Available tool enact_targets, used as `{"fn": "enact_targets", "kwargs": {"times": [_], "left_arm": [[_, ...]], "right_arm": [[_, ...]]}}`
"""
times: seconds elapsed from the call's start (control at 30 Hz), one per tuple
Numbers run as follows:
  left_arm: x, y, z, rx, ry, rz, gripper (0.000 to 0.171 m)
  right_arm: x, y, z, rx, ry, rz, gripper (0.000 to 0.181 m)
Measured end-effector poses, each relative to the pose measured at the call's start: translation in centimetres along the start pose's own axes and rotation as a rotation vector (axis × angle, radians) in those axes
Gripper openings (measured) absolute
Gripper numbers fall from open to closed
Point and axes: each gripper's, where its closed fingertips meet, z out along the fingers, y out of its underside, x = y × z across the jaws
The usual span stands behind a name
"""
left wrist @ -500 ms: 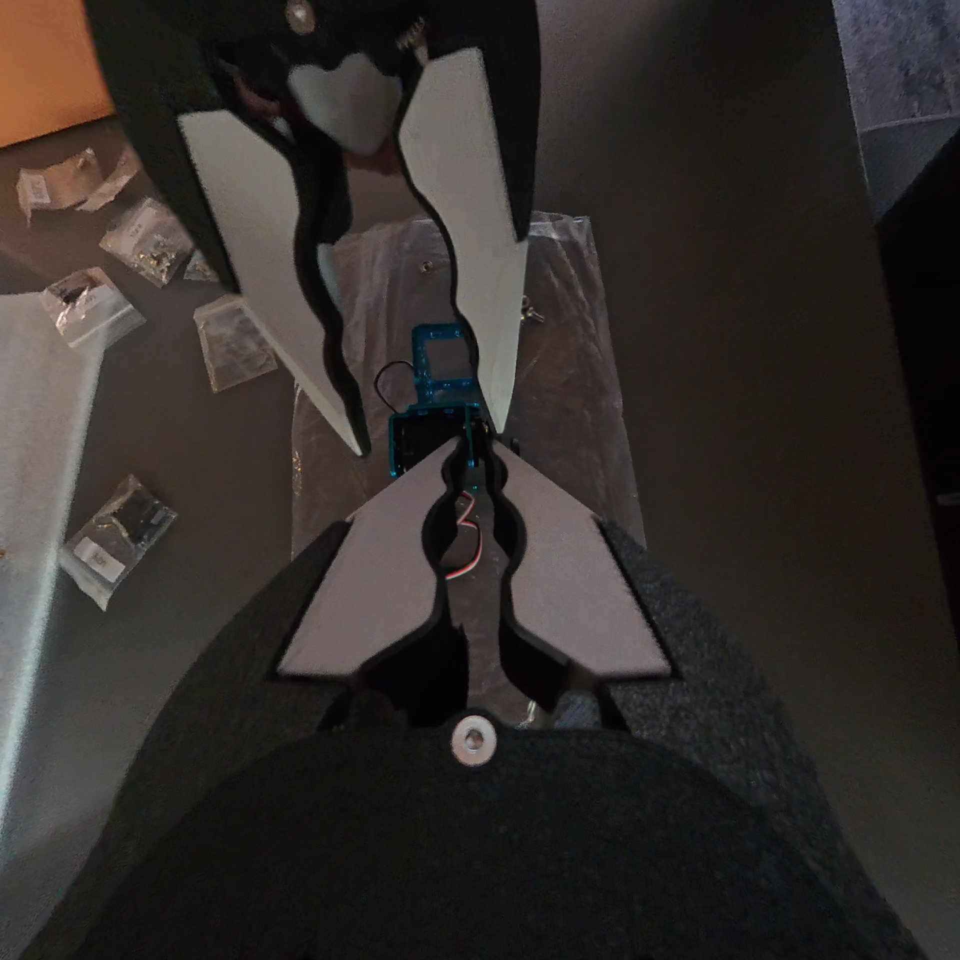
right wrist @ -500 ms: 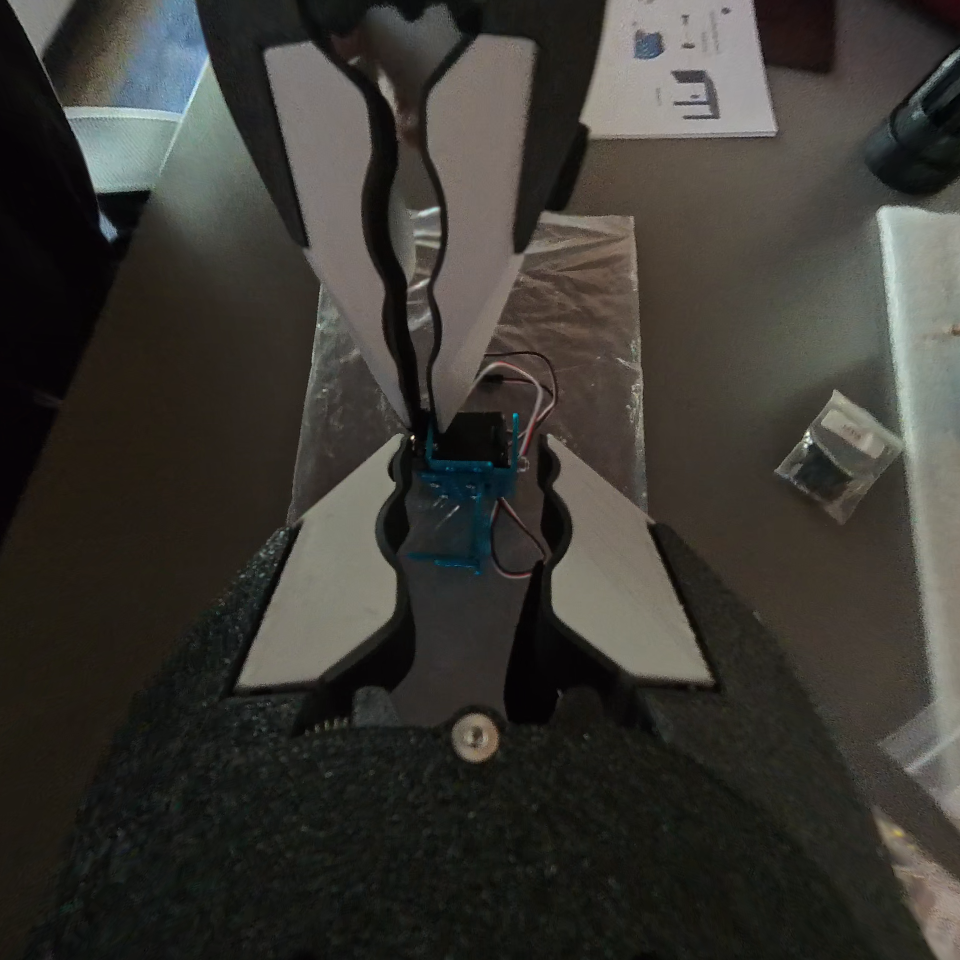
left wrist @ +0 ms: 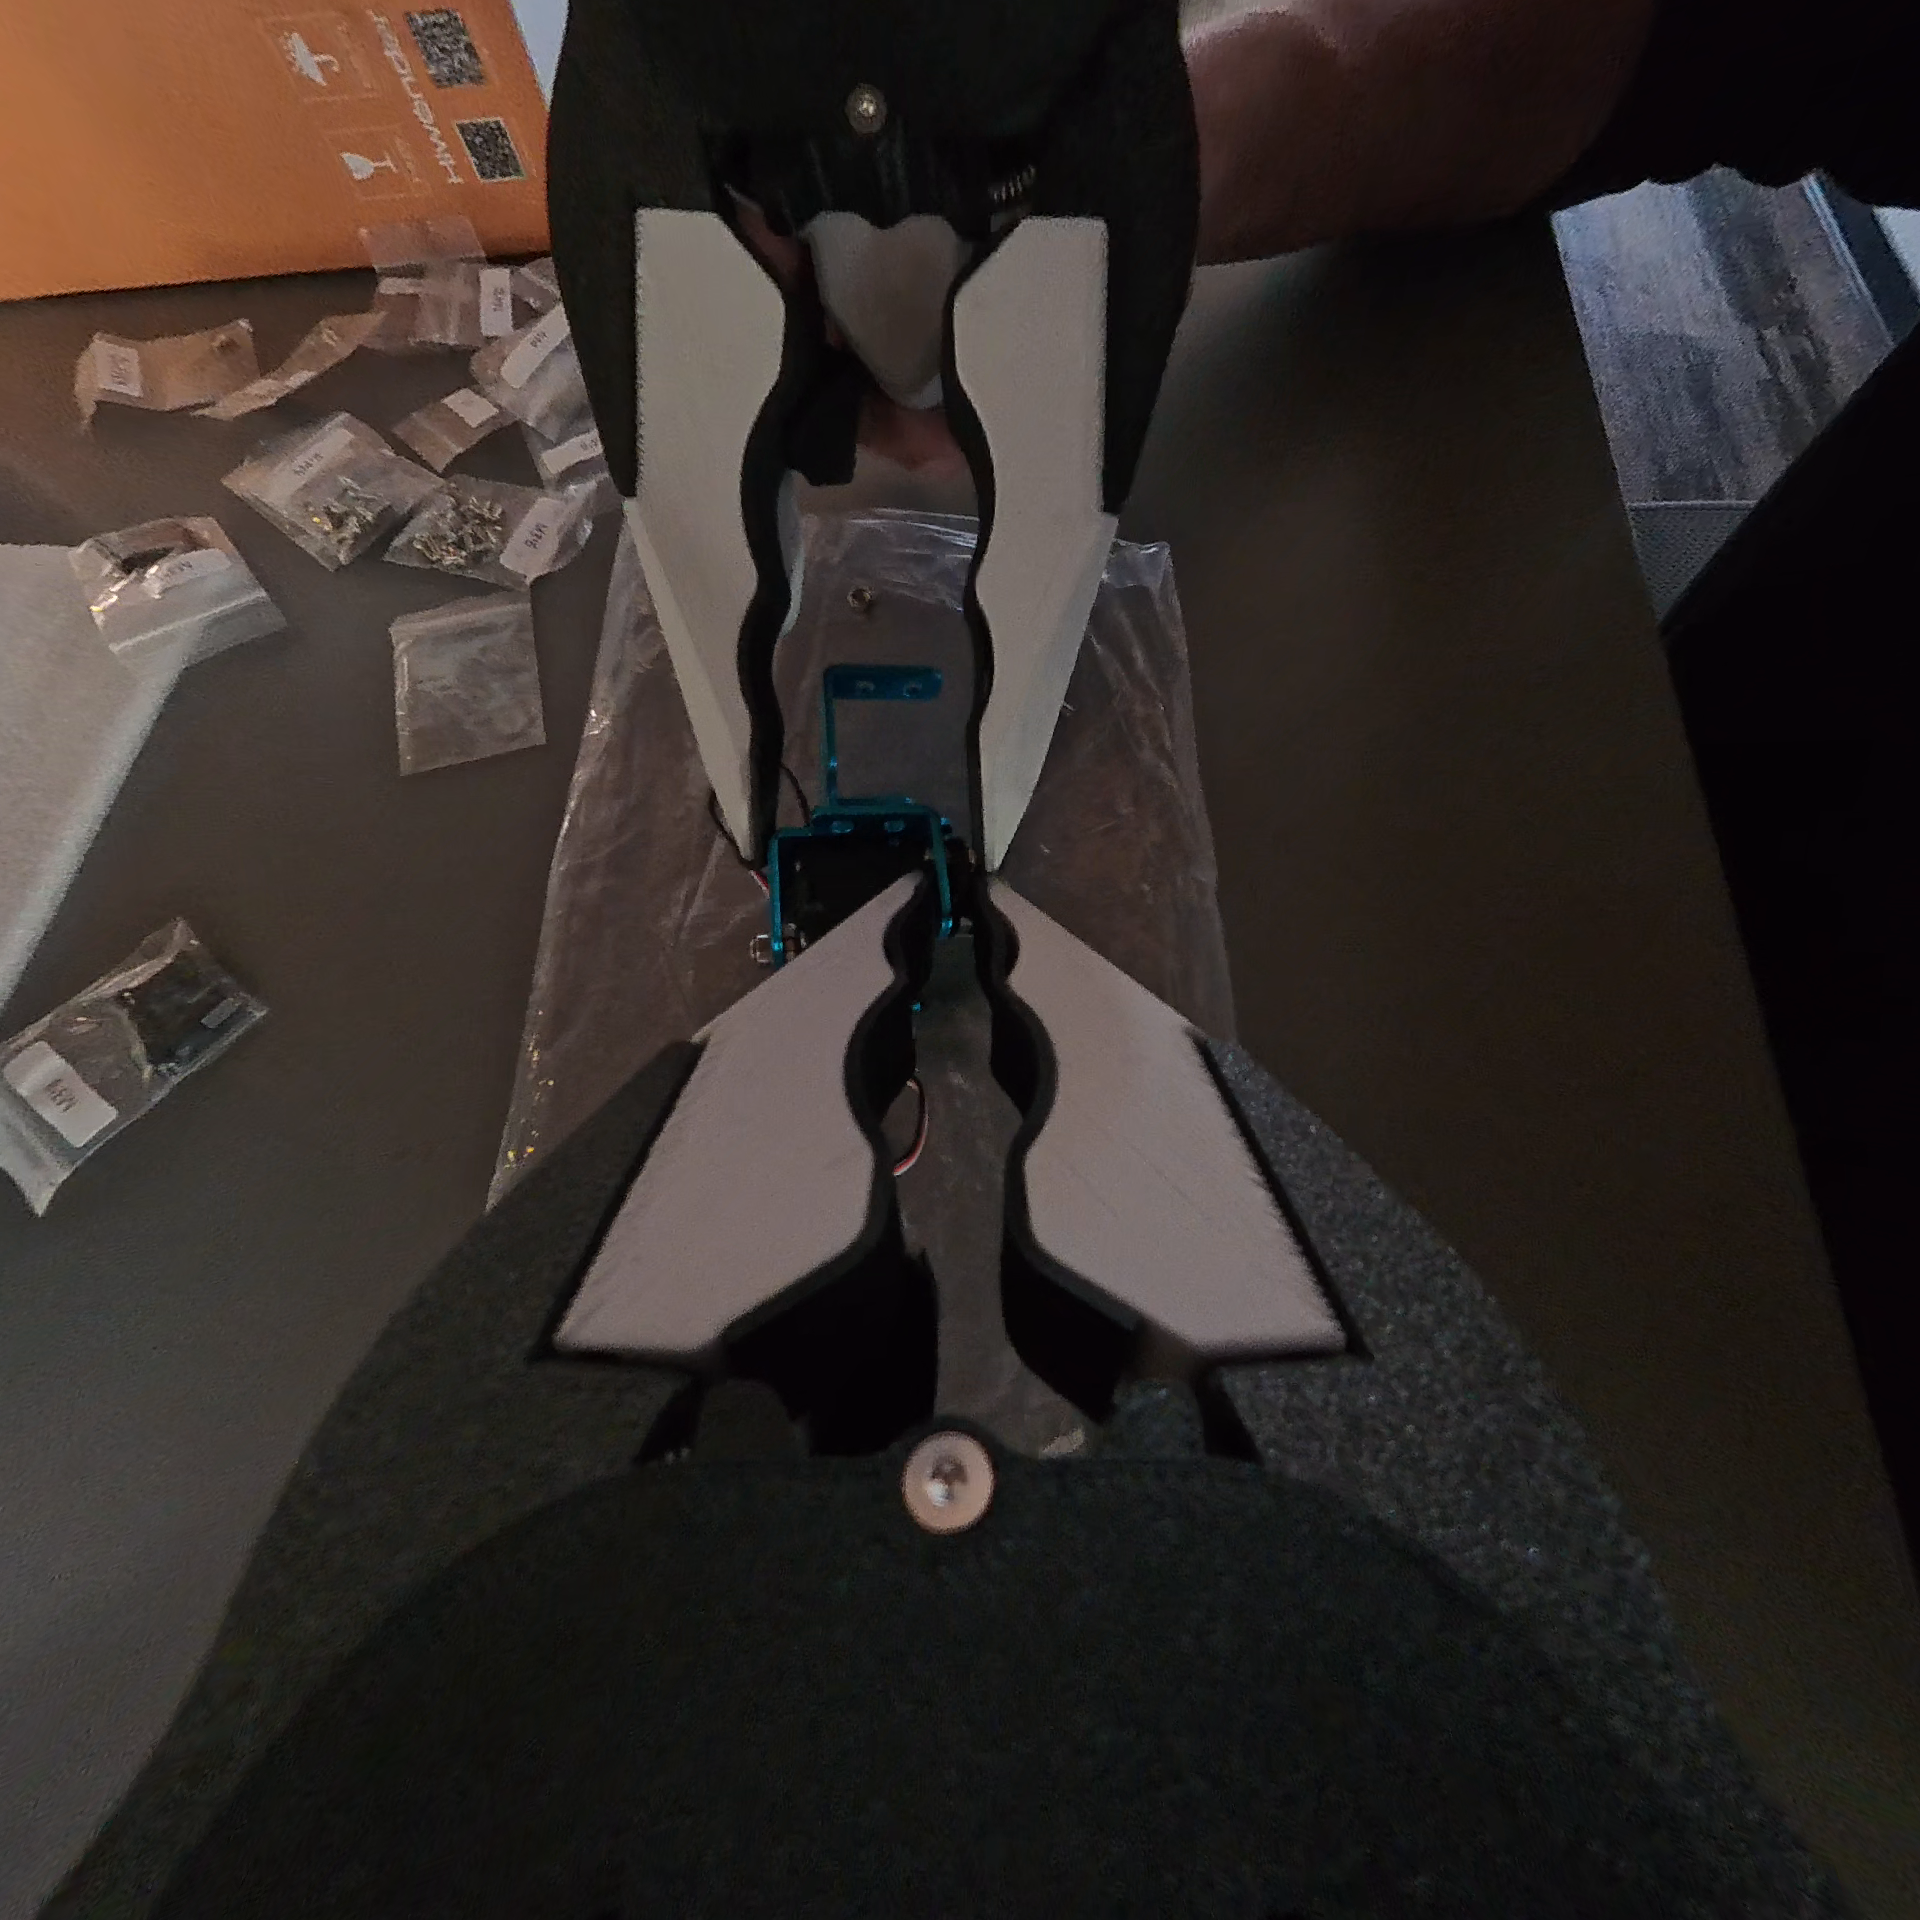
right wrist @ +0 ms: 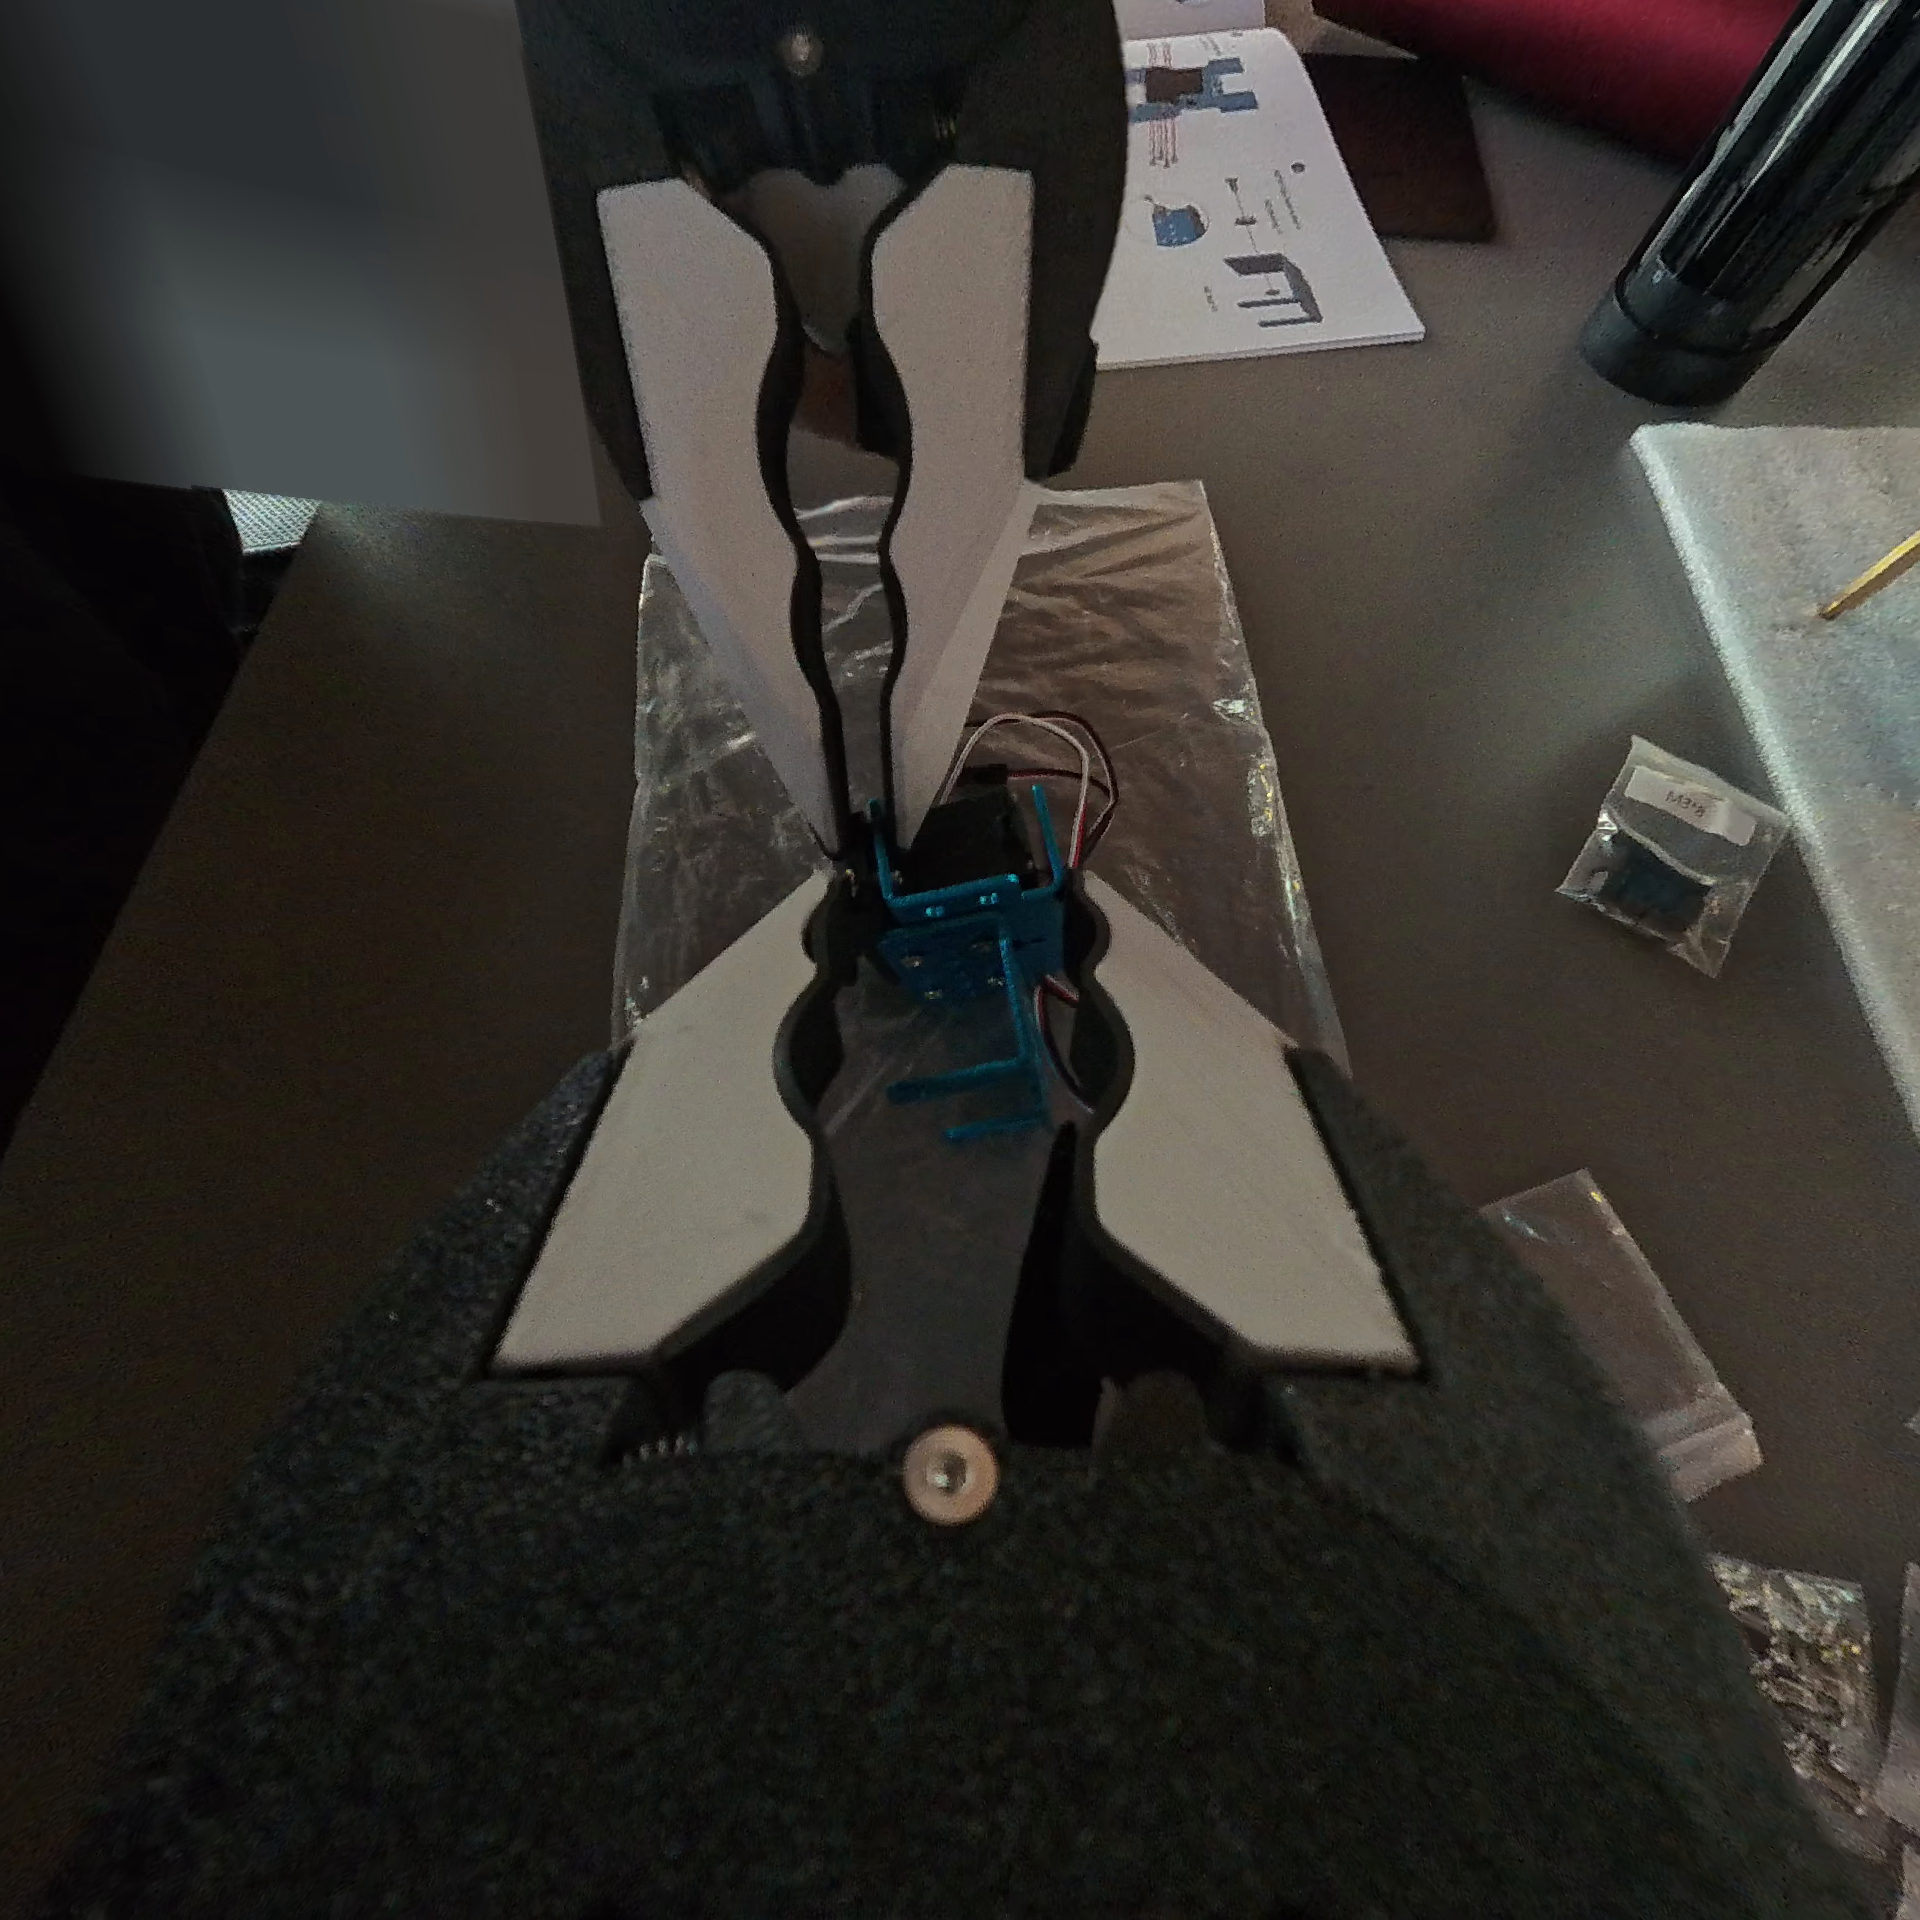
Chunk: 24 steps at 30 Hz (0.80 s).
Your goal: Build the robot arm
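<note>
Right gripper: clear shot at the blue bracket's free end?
Probably yes. The right gripper is open, and the blue bracket lies between its fingers; the left gripper pinches only the far corner.

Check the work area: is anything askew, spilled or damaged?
Nothing looks damaged or spilled. The blue bracket with its black servo sits on the clear plastic sheet, pinched at one side by the left gripper; small parts bags lie scattered loosely.
</note>
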Motion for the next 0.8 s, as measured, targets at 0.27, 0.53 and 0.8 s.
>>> {"fn": "enact_targets", "kwargs": {"times": [0.27,0.53,0.8], "left_arm": [[-0.7,0.0,-0.3,0.051,-0.028,-0.048,0.005],[-0.3,0.1,-0.6,0.085,0.046,-0.135,0.005],[-0.5,0.1,-0.6,0.091,-0.014,-0.101,0.005]], "right_arm": [[0.1,-0.8,-0.2,0.008,0.173,-0.303,0.023],[-0.1,-0.6,0.3,0.034,-0.044,-0.020,0.031],[0.0,-0.7,0.4,0.011,-0.032,-0.035,0.030]]}}
